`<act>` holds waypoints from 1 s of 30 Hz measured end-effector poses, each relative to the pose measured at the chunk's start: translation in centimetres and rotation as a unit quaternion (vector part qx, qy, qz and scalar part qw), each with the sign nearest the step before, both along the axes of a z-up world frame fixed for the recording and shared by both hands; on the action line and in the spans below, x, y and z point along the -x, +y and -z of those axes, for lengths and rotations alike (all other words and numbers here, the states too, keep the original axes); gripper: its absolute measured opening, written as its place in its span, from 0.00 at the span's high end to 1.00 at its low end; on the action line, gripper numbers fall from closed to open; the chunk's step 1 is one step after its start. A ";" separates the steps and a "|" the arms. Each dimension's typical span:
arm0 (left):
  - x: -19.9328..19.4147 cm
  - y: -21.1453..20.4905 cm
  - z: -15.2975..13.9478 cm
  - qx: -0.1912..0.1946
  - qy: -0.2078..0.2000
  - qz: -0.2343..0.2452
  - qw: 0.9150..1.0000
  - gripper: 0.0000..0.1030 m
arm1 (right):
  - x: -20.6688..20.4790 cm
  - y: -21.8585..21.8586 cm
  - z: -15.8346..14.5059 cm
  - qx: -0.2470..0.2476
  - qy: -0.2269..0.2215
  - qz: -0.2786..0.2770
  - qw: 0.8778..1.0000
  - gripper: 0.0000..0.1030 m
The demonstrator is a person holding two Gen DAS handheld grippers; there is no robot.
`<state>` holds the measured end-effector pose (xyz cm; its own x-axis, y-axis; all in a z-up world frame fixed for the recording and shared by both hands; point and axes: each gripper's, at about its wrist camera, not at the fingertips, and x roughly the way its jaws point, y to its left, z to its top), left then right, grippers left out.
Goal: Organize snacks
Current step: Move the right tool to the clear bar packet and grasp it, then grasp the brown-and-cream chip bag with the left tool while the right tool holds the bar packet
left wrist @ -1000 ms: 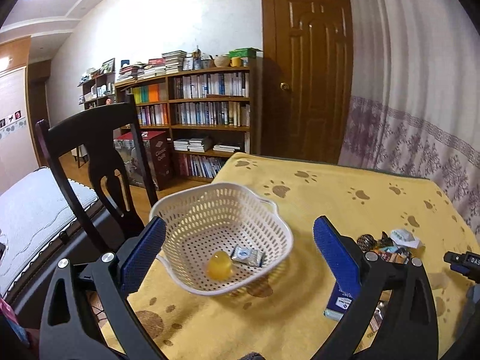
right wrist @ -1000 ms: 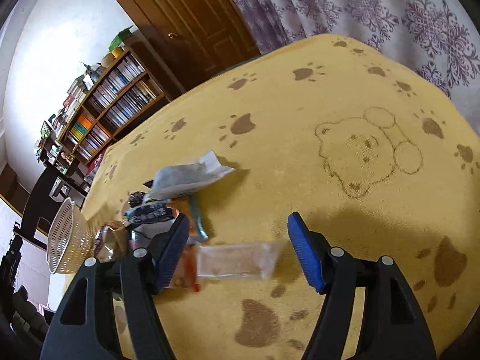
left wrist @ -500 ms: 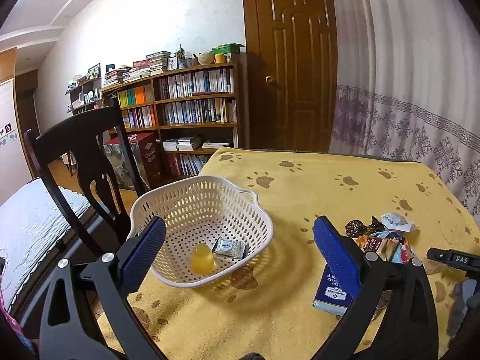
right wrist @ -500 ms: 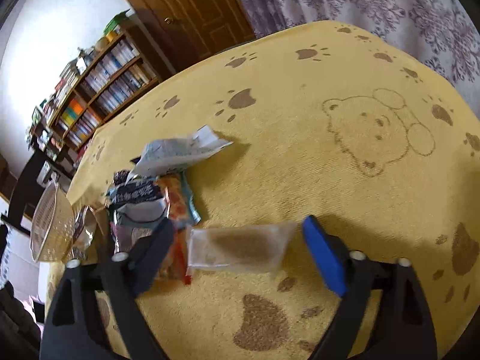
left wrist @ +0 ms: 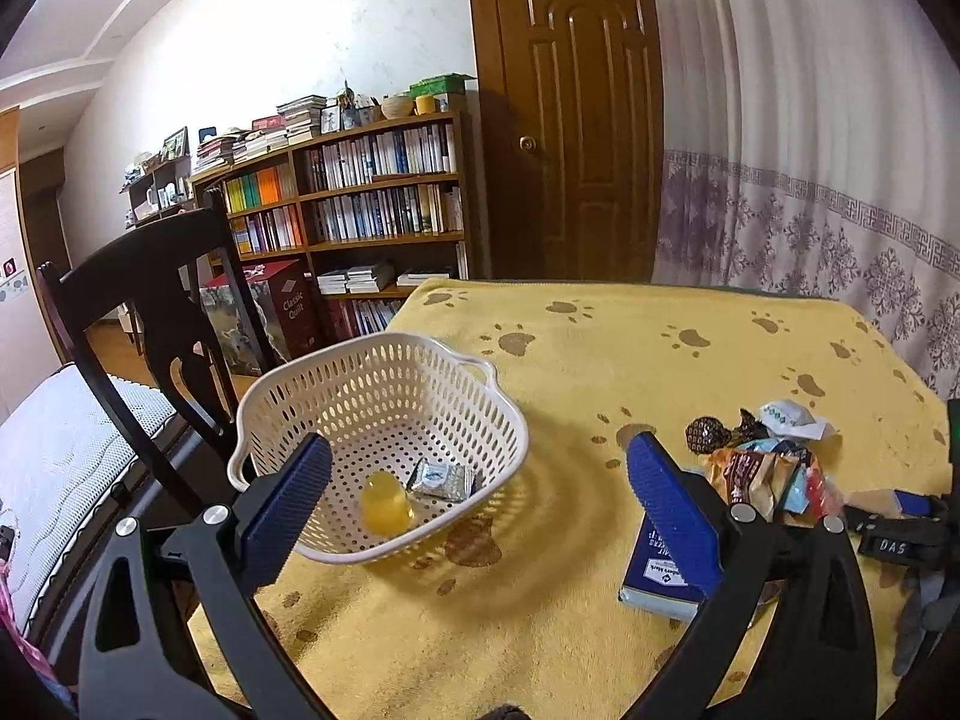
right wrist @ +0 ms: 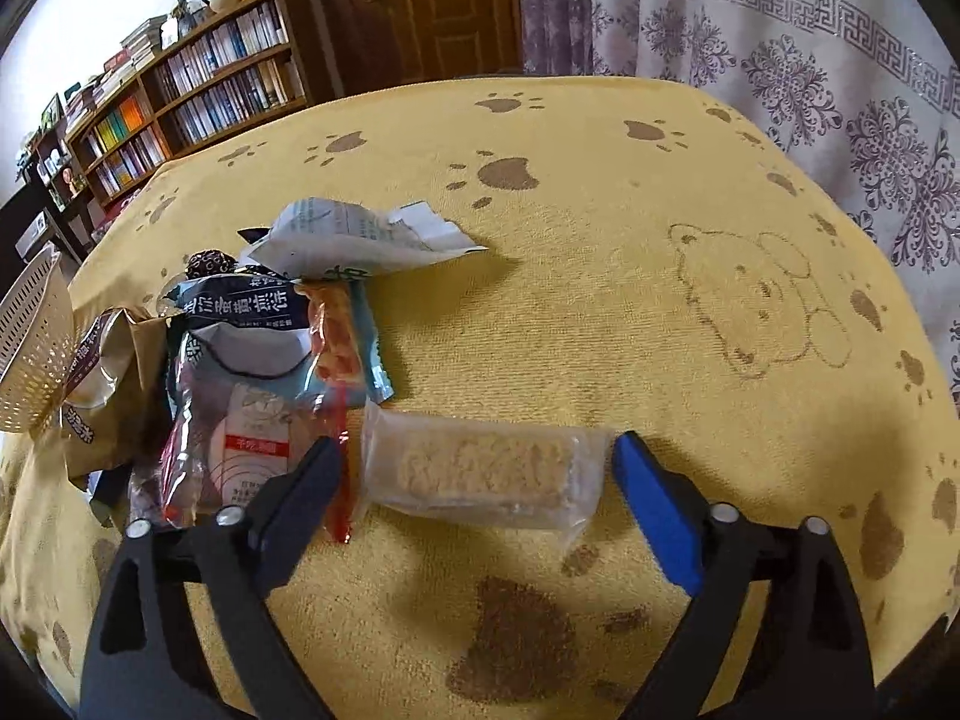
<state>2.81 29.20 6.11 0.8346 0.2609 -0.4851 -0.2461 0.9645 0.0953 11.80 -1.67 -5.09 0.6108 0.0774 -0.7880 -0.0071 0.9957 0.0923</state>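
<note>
Only a yellow jelly cup point(left wrist: 387, 503) and a small silver packet point(left wrist: 443, 479) lie in the white basket point(left wrist: 384, 414) at the tabletop's left, so most snacks remain: the right gripper point(right wrist: 474, 480), jaws spread, straddles a clear-wrapped bar point(right wrist: 483, 468) beside the snack pile point(right wrist: 258, 348), while the left gripper point(left wrist: 477, 492) hovers released.

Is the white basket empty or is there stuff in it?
Not empty. The white basket holds a yellow jelly cup and a small silver packet.

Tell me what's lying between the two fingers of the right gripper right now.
In the right wrist view, a clear-wrapped crumbly beige snack bar lies on the yellow cloth between the open right gripper's fingers, neither touching it.
</note>
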 end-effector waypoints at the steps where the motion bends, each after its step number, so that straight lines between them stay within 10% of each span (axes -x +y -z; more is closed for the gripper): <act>1: -0.2 -0.1 0.3 0.000 0.004 0.002 1.000 0.03 | 0.2 -0.2 -0.1 0.005 -0.002 0.003 1.000 0.25; 30: -8.3 -10.1 7.7 0.040 0.144 0.189 0.971 0.03 | 1.0 -3.8 0.0 -0.046 -0.030 0.035 0.998 0.28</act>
